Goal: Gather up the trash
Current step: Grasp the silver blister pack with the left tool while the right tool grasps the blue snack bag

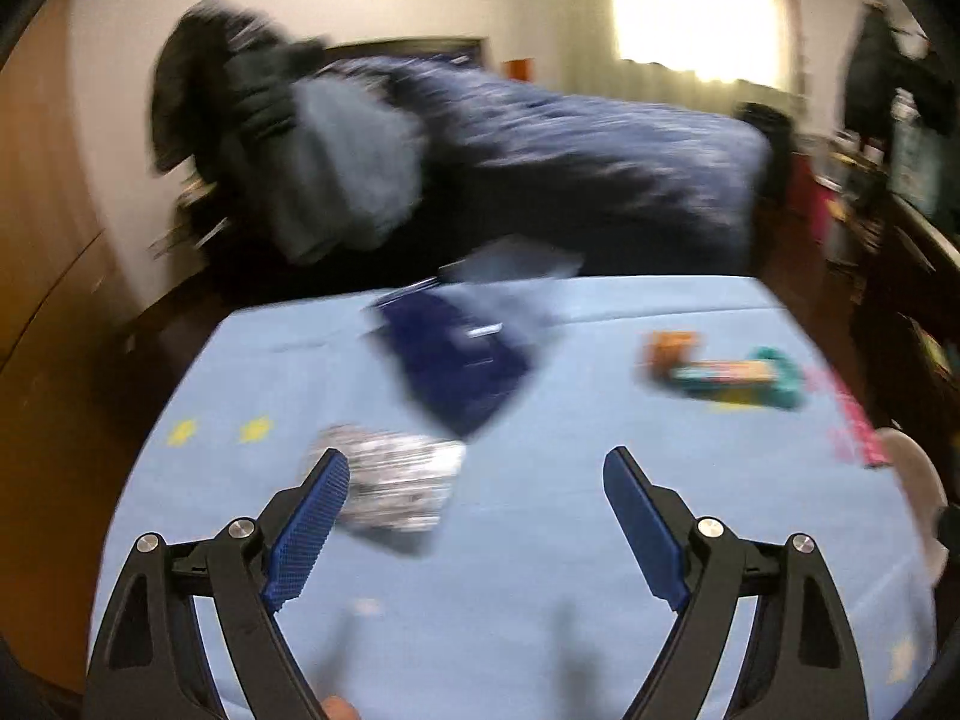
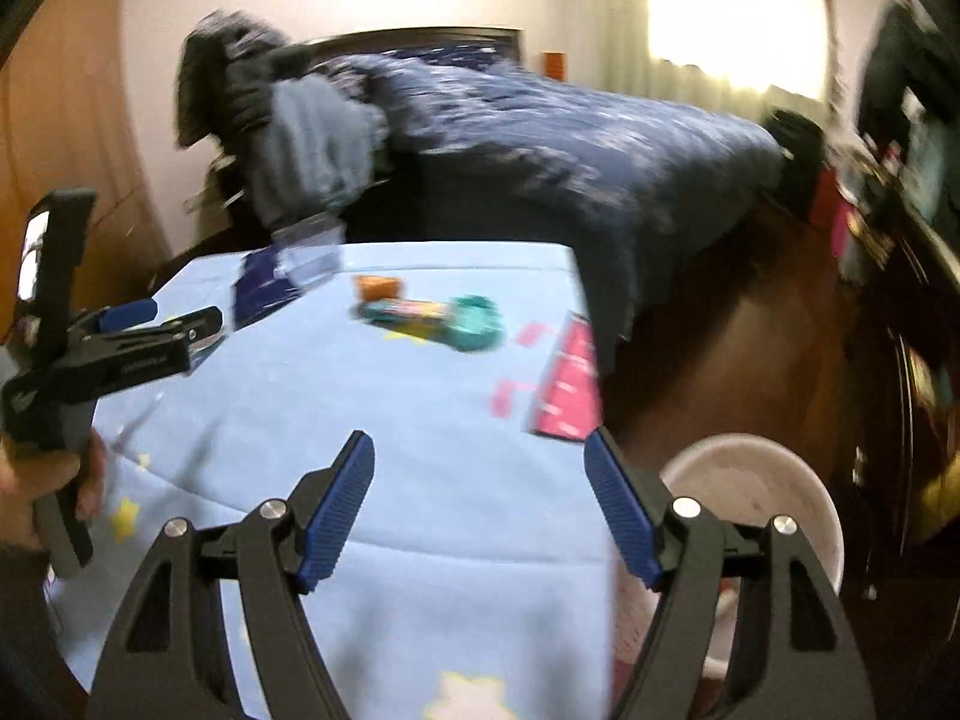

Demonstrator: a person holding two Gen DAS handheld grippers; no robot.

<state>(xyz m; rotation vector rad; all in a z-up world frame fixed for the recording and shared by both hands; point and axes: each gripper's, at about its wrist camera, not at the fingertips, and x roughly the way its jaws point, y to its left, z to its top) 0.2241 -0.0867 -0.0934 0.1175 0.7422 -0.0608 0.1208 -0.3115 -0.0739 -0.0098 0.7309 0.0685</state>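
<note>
Both claws wide open, empty: left gripper (image 1: 477, 474), right gripper (image 2: 480, 462). Silver wrapper (image 1: 390, 489) lies at 10 o'clock, touching the left finger. Probably light, crinkly, slippery; pinch a raised edge.

Motion-smeared wrappers (image 1: 729, 375), perhaps snack packets (print unreadable); bin (image 2: 750, 480) edge-cropped.

— What trash do I have on the blue cloth?

— I see a crumpled silver wrapper (image 1: 390, 489) nearest me, lying flat. Beyond it lies a dark blue packet (image 1: 456, 360), with a clear plastic bag (image 1: 510, 267) at the far edge.

— And to the right?

— A teal wrapper (image 2: 444, 318) touching a small orange piece (image 2: 378, 287), a pink packet (image 2: 570, 384) at the cloth's edge, and the white bin (image 2: 756, 498) beside it.
</note>
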